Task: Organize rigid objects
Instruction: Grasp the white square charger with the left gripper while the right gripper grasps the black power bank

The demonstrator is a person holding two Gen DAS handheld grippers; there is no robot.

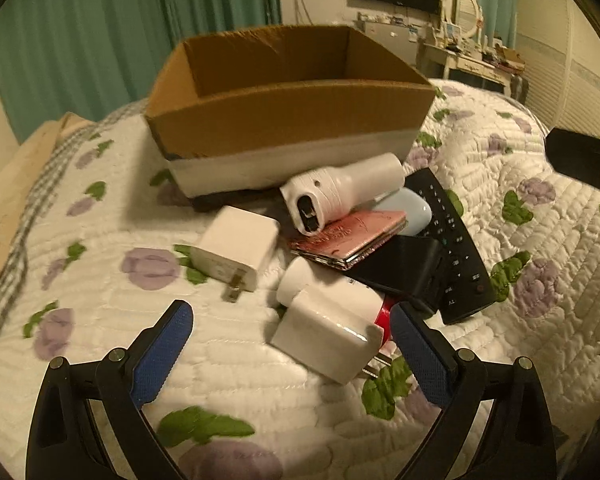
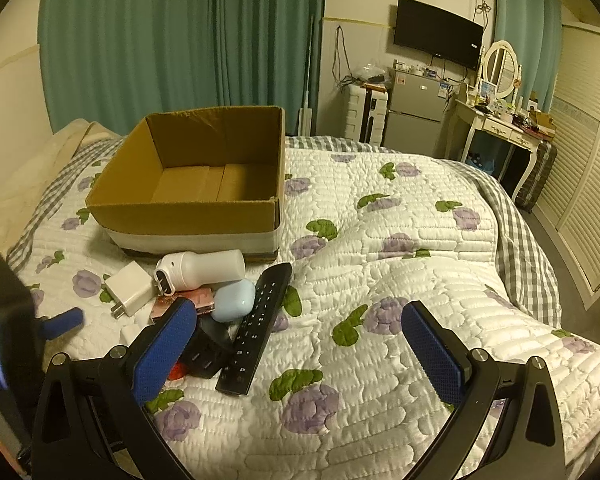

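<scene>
An open cardboard box [image 1: 284, 120] [image 2: 188, 216] sits on the quilted bed and looks empty. In front of it lies a pile: a white handheld device [image 1: 340, 192] [image 2: 198, 270], two white plug adapters [image 1: 236, 254] [image 1: 332, 336], a pink case [image 1: 348, 236], a light blue case [image 2: 234, 300], a black block [image 1: 400, 268] and a black remote [image 1: 456, 248] [image 2: 258, 324]. My left gripper [image 1: 292, 344] is open, its fingers either side of the nearer adapter. My right gripper [image 2: 300, 344] is open and empty above the quilt, right of the pile.
The bed's floral quilt [image 2: 400, 280] stretches to the right. Green curtains [image 2: 160, 40] hang behind. A fridge [image 2: 414, 116], wall TV [image 2: 438, 32] and dressing table [image 2: 500, 120] stand at the far right. The left gripper's body [image 2: 4, 320] shows at the right wrist view's left edge.
</scene>
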